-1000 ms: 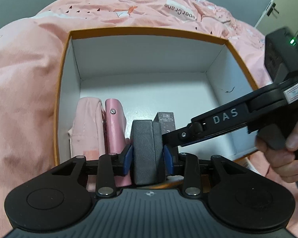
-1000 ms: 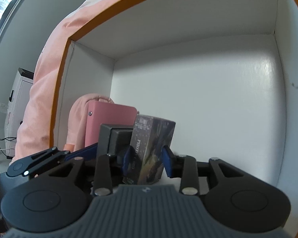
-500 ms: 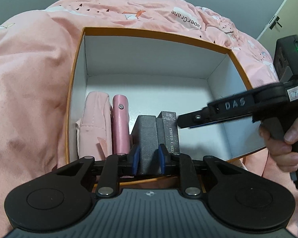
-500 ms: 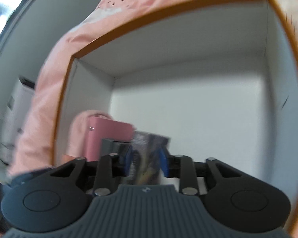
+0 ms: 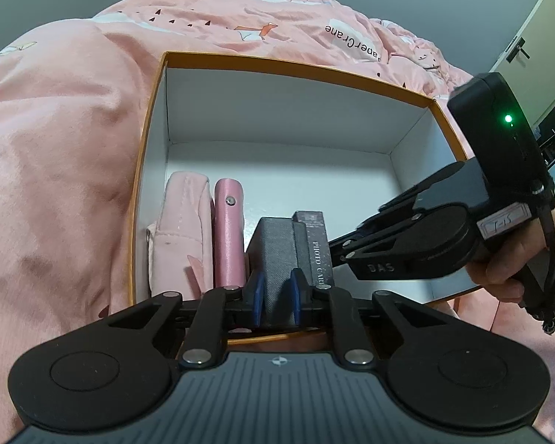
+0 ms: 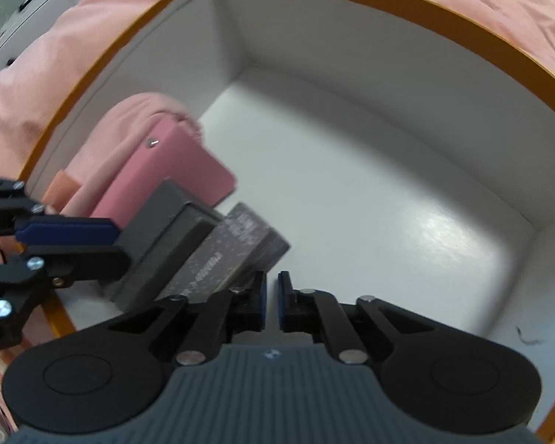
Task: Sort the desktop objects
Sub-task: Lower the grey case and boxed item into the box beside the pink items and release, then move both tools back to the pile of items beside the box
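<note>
1. The orange-rimmed box rests on a pink quilt on a bed; all places below are given relative to this box.
2. Inside the box, along its left wall, four things stand on edge in a row: a pale pink pouch against the wall, then a pink case, a grey case, and a dark photo-card box. Standing them upright, side by side, appears meant to save floor space; the rest of the box floor is bare.
3. The left tool reaches over the near rim of the box; its jaws are closing, and the blue pads flank the grey case, seemingly pressing it, probably to keep the row from toppling.
4. The right tool, pointing down into the box just right of the photo-card box, has its jaws pressed together on nothing. Judged from this, the photo-card box has been let go and stands leaning on the grey case.
</note>
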`<state>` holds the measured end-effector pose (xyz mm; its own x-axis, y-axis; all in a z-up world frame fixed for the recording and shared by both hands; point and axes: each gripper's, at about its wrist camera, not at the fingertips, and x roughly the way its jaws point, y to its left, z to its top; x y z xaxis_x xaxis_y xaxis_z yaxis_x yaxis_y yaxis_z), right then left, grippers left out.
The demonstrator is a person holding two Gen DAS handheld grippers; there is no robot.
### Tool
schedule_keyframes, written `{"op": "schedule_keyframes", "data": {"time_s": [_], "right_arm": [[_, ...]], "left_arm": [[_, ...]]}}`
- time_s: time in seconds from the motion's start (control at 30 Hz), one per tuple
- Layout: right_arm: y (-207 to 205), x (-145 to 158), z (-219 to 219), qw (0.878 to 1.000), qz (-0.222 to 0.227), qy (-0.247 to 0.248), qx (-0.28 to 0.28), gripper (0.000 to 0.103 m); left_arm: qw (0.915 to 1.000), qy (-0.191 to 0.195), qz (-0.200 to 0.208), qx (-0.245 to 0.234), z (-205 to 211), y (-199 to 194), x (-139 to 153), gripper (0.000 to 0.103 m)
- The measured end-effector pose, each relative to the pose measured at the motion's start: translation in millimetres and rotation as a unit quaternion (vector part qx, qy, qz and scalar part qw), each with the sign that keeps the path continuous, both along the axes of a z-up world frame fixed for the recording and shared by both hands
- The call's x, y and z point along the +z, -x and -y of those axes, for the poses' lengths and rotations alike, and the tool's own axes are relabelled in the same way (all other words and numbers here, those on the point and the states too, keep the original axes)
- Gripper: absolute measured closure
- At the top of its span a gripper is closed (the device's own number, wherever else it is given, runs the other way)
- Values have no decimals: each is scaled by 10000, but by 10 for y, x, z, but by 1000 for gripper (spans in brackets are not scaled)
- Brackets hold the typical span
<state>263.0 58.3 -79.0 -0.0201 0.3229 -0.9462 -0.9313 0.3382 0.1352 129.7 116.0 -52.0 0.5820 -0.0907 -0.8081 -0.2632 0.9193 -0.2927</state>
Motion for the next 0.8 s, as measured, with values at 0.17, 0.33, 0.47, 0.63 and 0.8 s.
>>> {"op": "schedule_keyframes", "data": {"time_s": [0.17,0.33,0.47,0.63,0.8], "right_arm": [[39,6,-90,9998,29,12,189,101],[76,-22,-153,9992,-133,66,381,101],[63,-44,-174,9989,-60,165,424,101],[34,31,-128,9985,38,179,510,100],[-28,117,-36,9986,181,164,466,98]], "left_arm": [[9999,-90,-23,105,-9,48,7,86],[9994,-268,-48,207,-20,82,11,86],[9995,-269,-38,182,-18,95,1,85],[9995,-259,-2,186,-24,101,6,86],[9994,-274,85,174,-9,145,71,85]]}}
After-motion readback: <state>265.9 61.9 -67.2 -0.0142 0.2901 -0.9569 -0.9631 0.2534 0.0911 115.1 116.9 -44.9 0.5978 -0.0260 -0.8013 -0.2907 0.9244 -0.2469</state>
